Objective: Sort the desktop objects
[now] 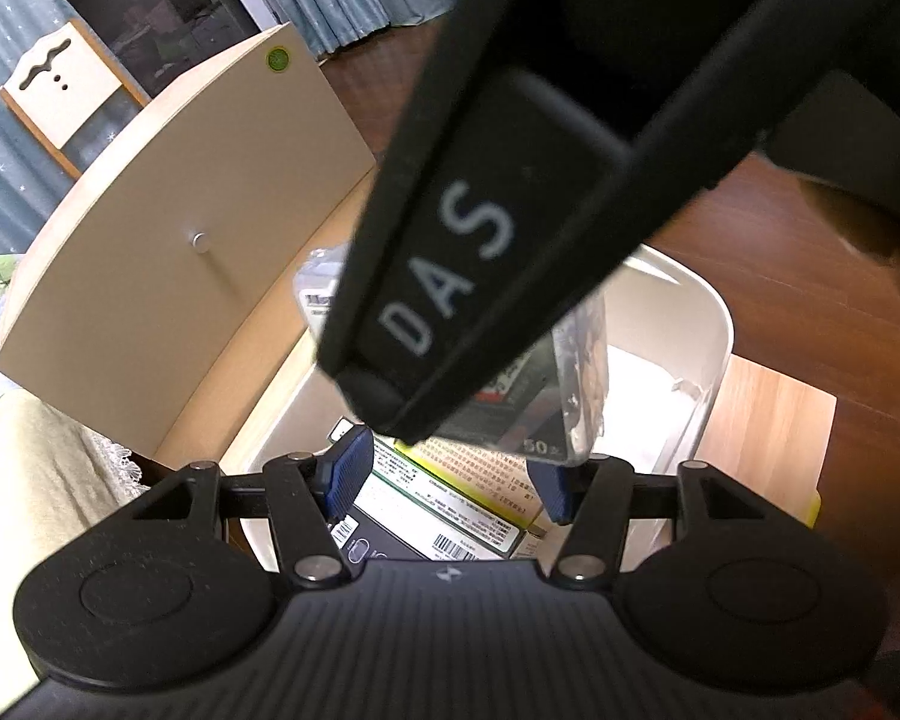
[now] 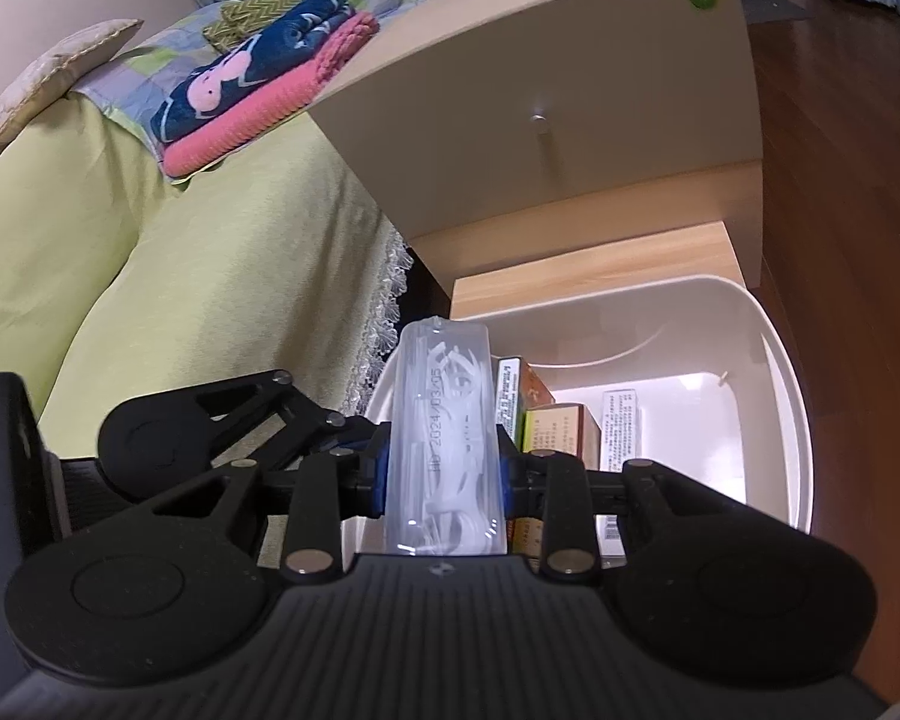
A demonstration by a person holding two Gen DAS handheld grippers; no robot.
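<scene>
- A clear plastic box (image 2: 444, 438) is held tight between the two blue pads of the right gripper (image 2: 444, 468). White stringy things can be seen inside the box, and a date is printed on its side.
- The clear box is held upright, just above the near left edge of a white bin (image 2: 774, 372).
- The white bin is seen on a low light wood stand (image 2: 594, 258), in front of a pale cabinet (image 2: 570, 90) with a small round knob.
- Small boxes are stood up inside the bin: an orange-brown one (image 2: 525, 387), a yellow-green one (image 2: 555, 429) and a white one with small print (image 2: 621, 426).
- A bed with a yellow-green cover (image 2: 180, 252) is seen to the left of the cabinet. Folded blankets, one pink (image 2: 258, 114) and one dark blue, are piled on it.
- In the left wrist view, the left gripper (image 1: 447, 480) is seen over the same white bin (image 1: 714, 324). Its blue pads are spread apart, and nothing is held between them.
- Much of that view is blocked by a black part (image 1: 450, 276) with the letters "DAS" on it, close to the camera.
- Under the left gripper, boxes with labels and bar codes (image 1: 450, 516) are seen lying in the bin.
- A dark wood floor (image 1: 810, 252) is seen around the bin.
</scene>
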